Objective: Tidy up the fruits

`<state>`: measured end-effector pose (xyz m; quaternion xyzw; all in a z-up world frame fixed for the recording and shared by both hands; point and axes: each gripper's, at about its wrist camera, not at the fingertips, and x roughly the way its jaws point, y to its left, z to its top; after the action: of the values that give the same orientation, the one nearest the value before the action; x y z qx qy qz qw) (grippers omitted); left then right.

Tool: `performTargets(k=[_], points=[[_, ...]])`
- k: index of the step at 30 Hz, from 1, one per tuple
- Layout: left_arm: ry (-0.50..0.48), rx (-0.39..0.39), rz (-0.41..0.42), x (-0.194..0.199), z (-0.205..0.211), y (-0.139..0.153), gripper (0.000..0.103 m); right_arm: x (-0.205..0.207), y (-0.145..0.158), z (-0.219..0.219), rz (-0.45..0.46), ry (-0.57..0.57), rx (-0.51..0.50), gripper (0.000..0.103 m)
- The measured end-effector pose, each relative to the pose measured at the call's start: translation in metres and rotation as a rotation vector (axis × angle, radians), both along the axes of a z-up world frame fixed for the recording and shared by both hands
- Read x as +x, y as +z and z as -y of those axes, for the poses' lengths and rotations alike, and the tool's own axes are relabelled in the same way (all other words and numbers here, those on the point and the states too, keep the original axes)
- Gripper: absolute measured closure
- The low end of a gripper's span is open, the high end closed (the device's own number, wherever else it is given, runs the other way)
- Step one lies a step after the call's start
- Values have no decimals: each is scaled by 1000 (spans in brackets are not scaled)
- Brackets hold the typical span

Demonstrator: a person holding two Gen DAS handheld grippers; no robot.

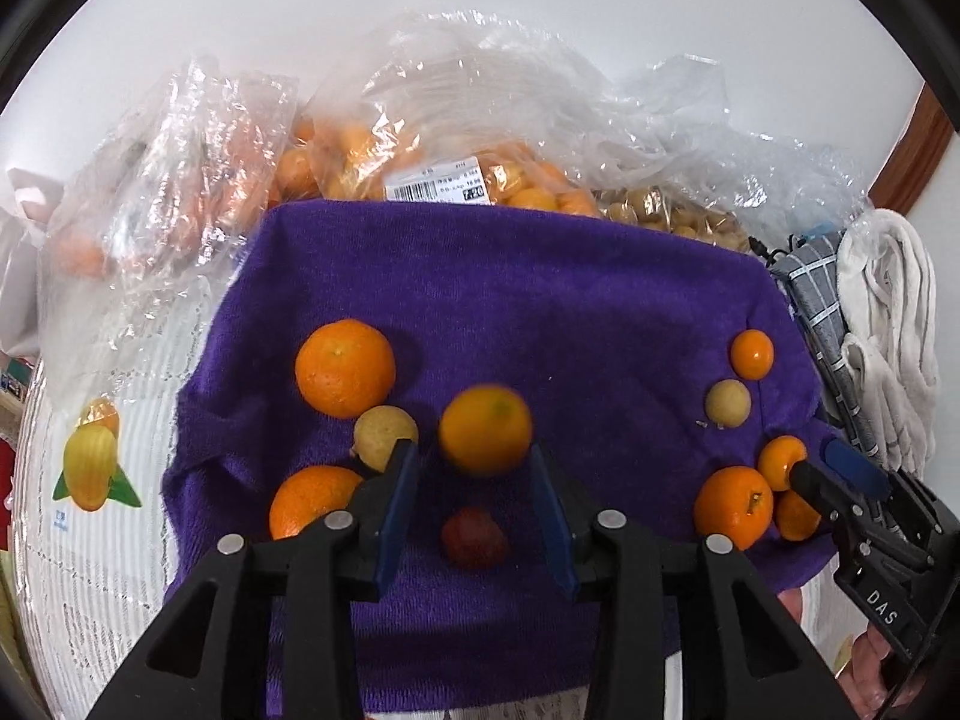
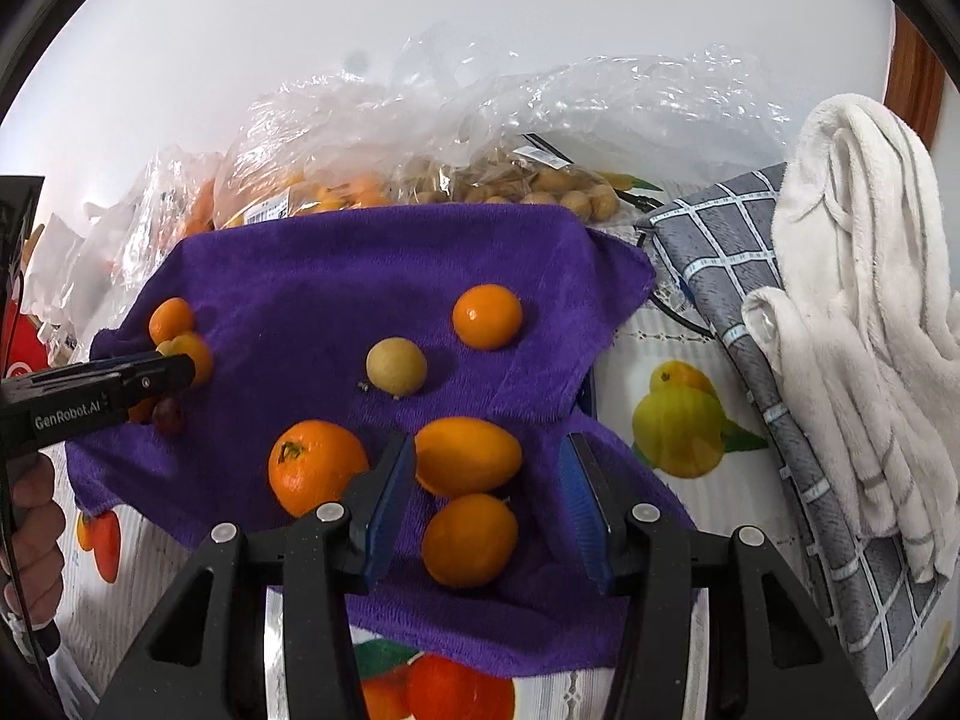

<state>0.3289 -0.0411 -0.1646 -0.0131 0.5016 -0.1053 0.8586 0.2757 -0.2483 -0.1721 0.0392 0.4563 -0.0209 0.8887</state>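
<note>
On the fuzzy purple towel [image 1: 540, 312], the left gripper [image 1: 474, 468] stands wide open with a blurred round orange [image 1: 485, 429] just between its blue fingertips, gripping nothing. The right gripper [image 2: 486, 480] also gapes open around an oval orange kumquat [image 2: 468, 455], its pads apart from the fruit.

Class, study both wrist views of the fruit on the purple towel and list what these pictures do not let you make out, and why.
- Left wrist view: orange fruit between the left gripper fingers is motion-blurred; contact unclear.
- Left wrist view: small dark red fruit is blurred; its kind is unclear.
- Left wrist view: white barcode label text is too small.
- Right wrist view: left gripper's tip hides fruit behind it.
- Right wrist view: clear plastic bags hide their contents behind glare.
</note>
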Motion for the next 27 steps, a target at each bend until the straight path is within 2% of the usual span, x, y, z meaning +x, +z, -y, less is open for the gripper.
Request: performTargets(k=[3,7,13,18,22,23,25,27], points=[[6,8,19,-10,-4,12,53,-11,13,3,14,-22,-2,54],[3,12,60,-36,-10,36,45,-31,37,5,37,-52,-14,51],[4,21,130,-90,-21,71,37,-76,82,2,99,-76,2,40],[15,9,180,-138,-27,93,32,-114,111,-4,137,-87,-6,36],[40,9,218,-172,-30,107,24,-145,127,-11,166,-79,-17,35],[41,8,229,-180,-30,110,23,-154,131,-12,181,-81,-19,32],[41,17,249,-196,-30,116,19,-167,135,-15,203,-82,-21,17],[45,24,273,-208,-31,121,17,-179,139,-18,224,-74,-29,13]])
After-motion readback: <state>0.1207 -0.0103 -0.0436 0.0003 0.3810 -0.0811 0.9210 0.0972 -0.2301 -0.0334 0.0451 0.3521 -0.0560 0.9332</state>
